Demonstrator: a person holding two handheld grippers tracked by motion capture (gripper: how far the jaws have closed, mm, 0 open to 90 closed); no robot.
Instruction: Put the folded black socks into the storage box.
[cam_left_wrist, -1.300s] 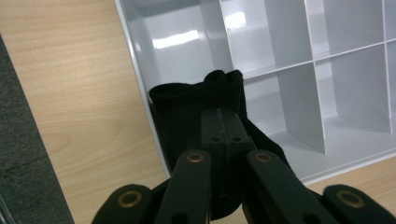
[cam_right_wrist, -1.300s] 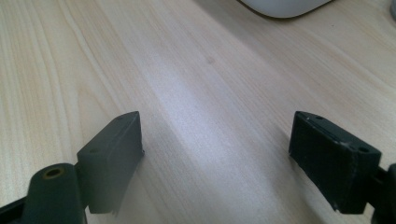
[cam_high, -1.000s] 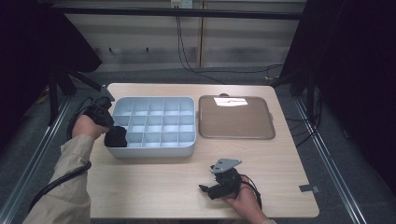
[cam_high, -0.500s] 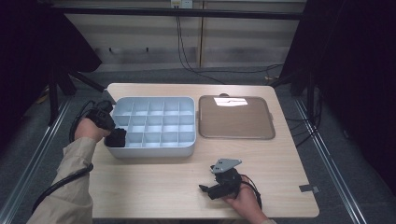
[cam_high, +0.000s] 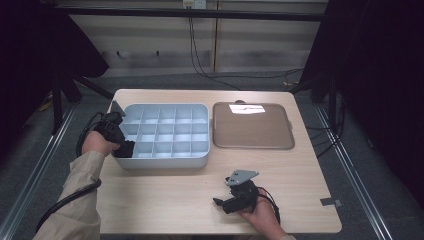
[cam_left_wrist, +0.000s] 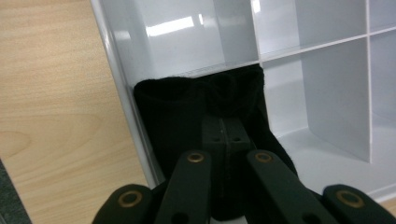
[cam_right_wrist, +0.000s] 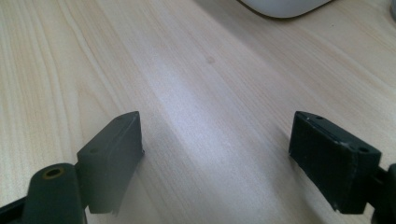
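Note:
A pale grey divided tray (cam_high: 165, 162) stands on the table's left half. A black soft cloth (cam_high: 128, 150) lies in its near-left corner compartment. My left gripper (cam_high: 121, 144) reaches over the tray's left rim and is shut on that cloth. In the left gripper view the jaws stand together, pinching the black cloth (cam_left_wrist: 173, 107) against the compartment's wall, and my left gripper (cam_left_wrist: 223, 133) hides the cloth's lower part. My right gripper (cam_high: 220, 202) rests near the front edge, open, with bare wood between its fingers (cam_right_wrist: 217, 154).
A brown flat tray (cam_high: 252, 125) with rounded corners lies right of the divided tray. The other compartments (cam_left_wrist: 327, 93) that I can see hold nothing. A cable trails from each gripper. A small grey tape piece (cam_high: 331, 202) sits at the front right.
My left hand has shifted slightly right, and the black cloth sits lower in the corner compartment. The right gripper has not moved.

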